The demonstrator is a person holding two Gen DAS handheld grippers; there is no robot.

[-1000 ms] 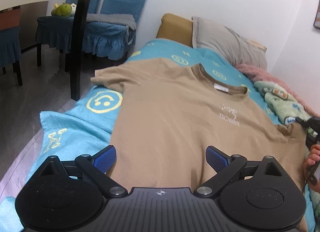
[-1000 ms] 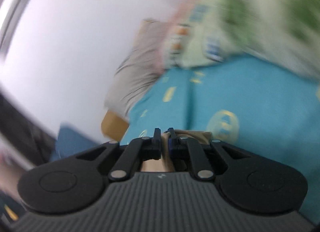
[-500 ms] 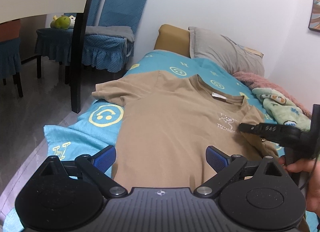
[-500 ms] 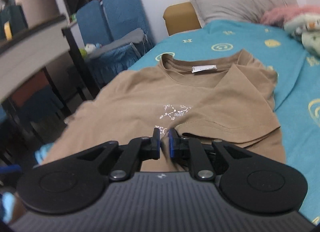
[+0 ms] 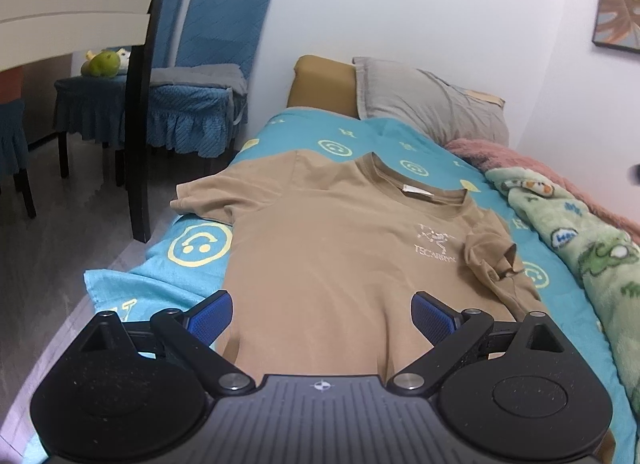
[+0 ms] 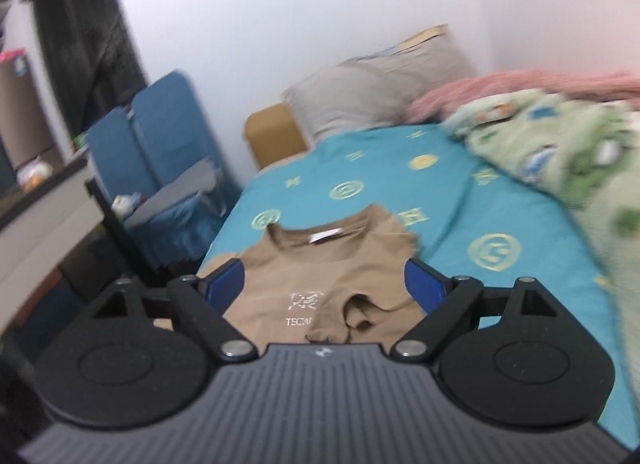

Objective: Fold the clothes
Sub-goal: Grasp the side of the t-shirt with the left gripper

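A tan T-shirt (image 5: 328, 248) lies face up on the teal bed sheet (image 5: 200, 240), collar toward the pillows. Its right sleeve (image 5: 490, 252) is folded in over the chest and lies crumpled; the left sleeve (image 5: 208, 196) is spread flat. My left gripper (image 5: 322, 312) is open and empty, hovering over the shirt's lower hem. In the right wrist view the shirt (image 6: 320, 276) lies below my right gripper (image 6: 324, 284), which is open and empty above the folded sleeve (image 6: 364, 312).
A grey pillow (image 5: 428, 104) and tan cushion (image 5: 324, 82) lie at the bed's head. A green patterned blanket (image 5: 580, 248) and pink blanket (image 5: 532, 164) lie along the right side. Blue chairs (image 5: 200, 76) and a dark table leg (image 5: 138, 128) stand left of the bed.
My right gripper has let go of the right sleeve, opened, and pulled back and up. The sleeve now lies folded over the chest. My left gripper stays open over the hem.
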